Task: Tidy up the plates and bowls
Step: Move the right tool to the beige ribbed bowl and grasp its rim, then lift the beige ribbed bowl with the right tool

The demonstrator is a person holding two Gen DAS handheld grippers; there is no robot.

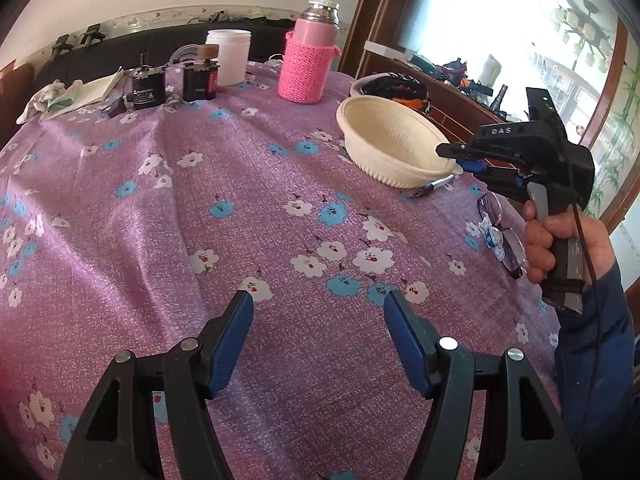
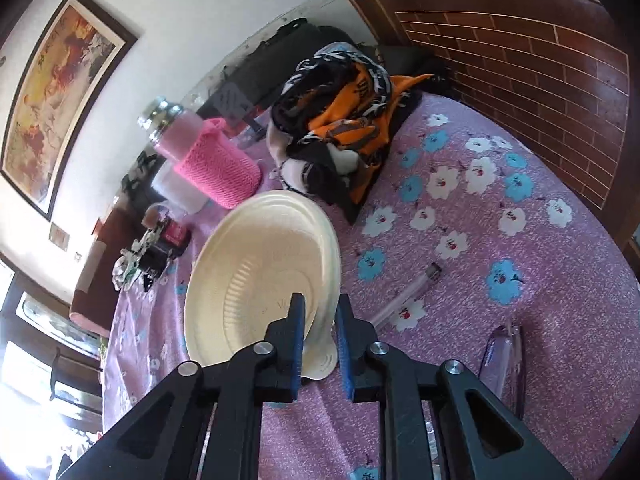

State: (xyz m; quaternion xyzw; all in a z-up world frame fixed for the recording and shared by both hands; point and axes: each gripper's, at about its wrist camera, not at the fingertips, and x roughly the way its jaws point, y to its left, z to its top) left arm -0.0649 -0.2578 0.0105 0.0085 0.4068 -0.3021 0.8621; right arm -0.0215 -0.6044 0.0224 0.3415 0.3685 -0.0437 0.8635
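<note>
Cream ribbed disposable bowl of thin pulp or foam is sitting on the purple floral-cloth tabletop, at about 12 o'clock from the right claw, with its near rim passing between the blue pads. The right claw is standing narrow, its pads pinching that rim, and the bowl is appearing tilted up on its far side. It is looking very light, stiff only along the rolled rim, and easy to crease or crack, so a gentle pinch on the rim, one pad inside and one outside, seems the sound hold; the matte surface should be giving fair grip. In the left wrist view the same bowl is lying at 2 o'clock, near the cloth's edge. The left claw is hanging wide and empty over bare cloth. The right claw's black body is showing raised letters reading "DAS". A black motor housing at 11 o'clock is carrying a white label too small to read.
</note>
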